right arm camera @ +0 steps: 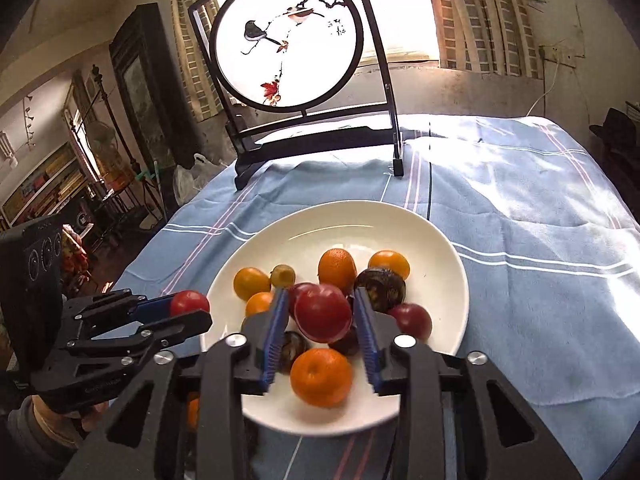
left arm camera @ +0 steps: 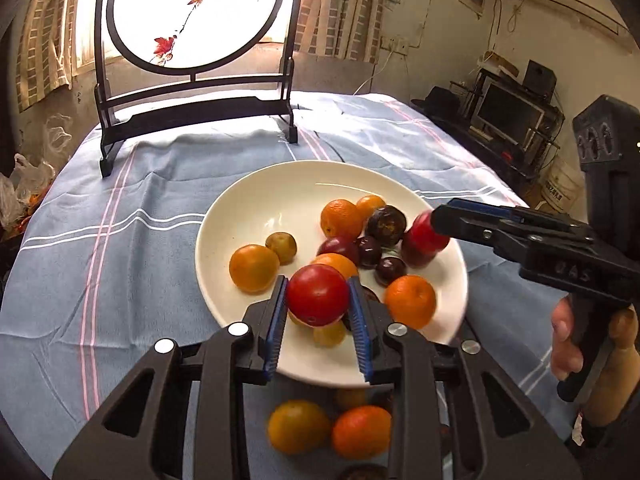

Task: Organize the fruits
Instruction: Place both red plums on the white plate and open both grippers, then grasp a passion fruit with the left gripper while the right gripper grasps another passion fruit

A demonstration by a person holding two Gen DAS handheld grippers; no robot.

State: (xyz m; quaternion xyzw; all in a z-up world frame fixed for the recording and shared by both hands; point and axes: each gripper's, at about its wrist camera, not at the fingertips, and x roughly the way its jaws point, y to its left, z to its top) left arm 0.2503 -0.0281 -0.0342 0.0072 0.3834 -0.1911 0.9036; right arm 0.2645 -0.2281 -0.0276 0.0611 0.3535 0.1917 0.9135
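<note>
A white plate (left arm camera: 260,208) (right arm camera: 360,232) on the blue cloth holds oranges (left arm camera: 341,218), dark purple fruits (left arm camera: 386,220) and small yellow-green ones (left arm camera: 281,247). My left gripper (left arm camera: 318,282) is shut on a red fruit (left arm camera: 318,296) over the plate's near rim; in the right wrist view it (right arm camera: 188,310) comes in from the left. A second red fruit (right arm camera: 323,312) sits between the pads of my right gripper (right arm camera: 320,292) over the plate, with thin gaps on both sides. In the left wrist view that gripper (left arm camera: 438,220) reaches in from the right.
A dark wooden stand with a round painted screen (left arm camera: 192,12) (right arm camera: 286,40) stands at the table's far edge. Two loose orange fruits (left arm camera: 298,426) (left arm camera: 362,432) lie on the cloth under my left gripper. A person's hand (left arm camera: 568,340) grips the right handle.
</note>
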